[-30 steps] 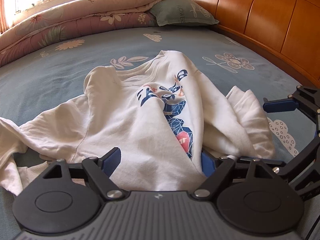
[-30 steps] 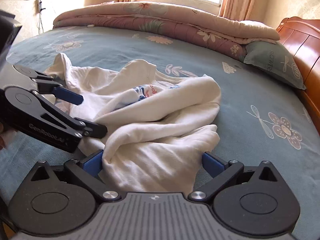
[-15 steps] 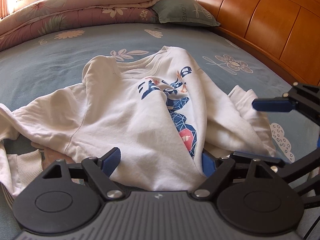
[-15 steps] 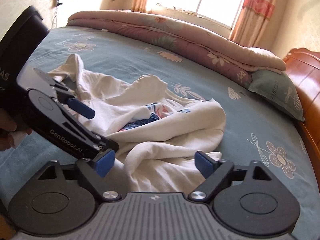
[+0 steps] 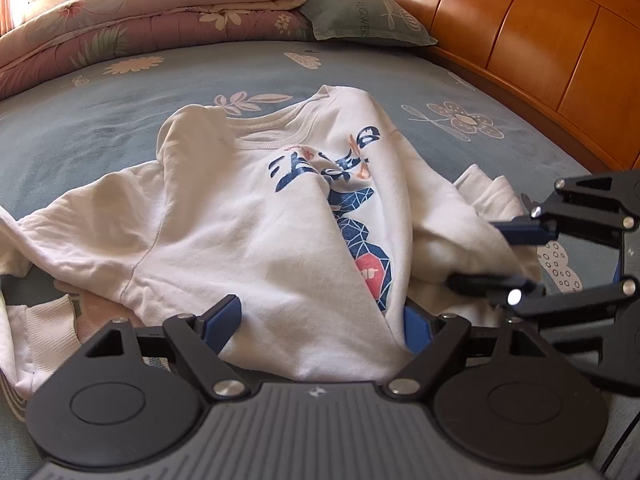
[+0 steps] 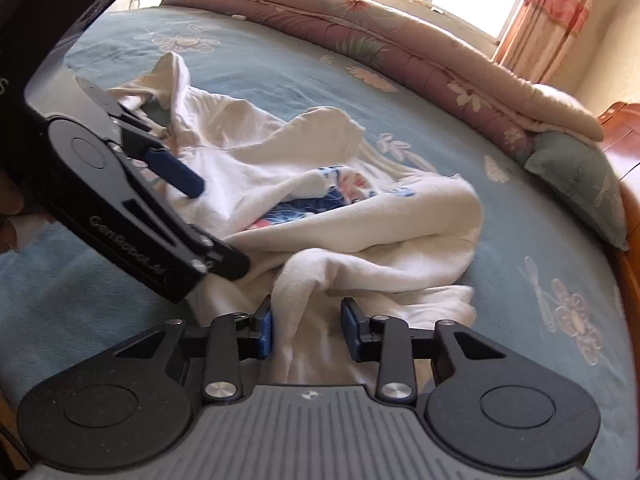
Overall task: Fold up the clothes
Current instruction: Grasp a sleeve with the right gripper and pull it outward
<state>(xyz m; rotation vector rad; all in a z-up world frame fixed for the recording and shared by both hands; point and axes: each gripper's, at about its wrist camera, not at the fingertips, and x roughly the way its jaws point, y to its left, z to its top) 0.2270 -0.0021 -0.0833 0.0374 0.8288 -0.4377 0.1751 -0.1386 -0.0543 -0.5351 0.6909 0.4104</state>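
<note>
A white sweatshirt (image 5: pixel 224 232) with a blue and red print lies crumpled on the blue flowered sheet (image 5: pixel 100 128). Its lower edge runs between the wide-apart fingers of my left gripper (image 5: pixel 320 324), which stands open; the cloth partly covers the right pad. My right gripper (image 6: pixel 308 332) is closing, with a bunched fold of the sweatshirt (image 6: pixel 360 248) between its blue pads; the pads do not clamp it. In the left wrist view the right gripper (image 5: pixel 508 256) straddles the garment's right side. In the right wrist view the left gripper (image 6: pixel 200 216) sits at the left over the cloth.
A folded pink quilt (image 5: pixel 160 12) and a grey-green pillow (image 5: pixel 360 12) lie along the far side of the bed. A wooden headboard (image 5: pixel 540 40) runs down the right. A bright window with curtains (image 6: pixel 552 12) is behind the quilt. A hand (image 6: pixel 8 220) shows at the left edge.
The right gripper's jaws have narrowed from wide open onto the bunched fold and the gripper has rolled. The left gripper has kept its wide opening and its place.
</note>
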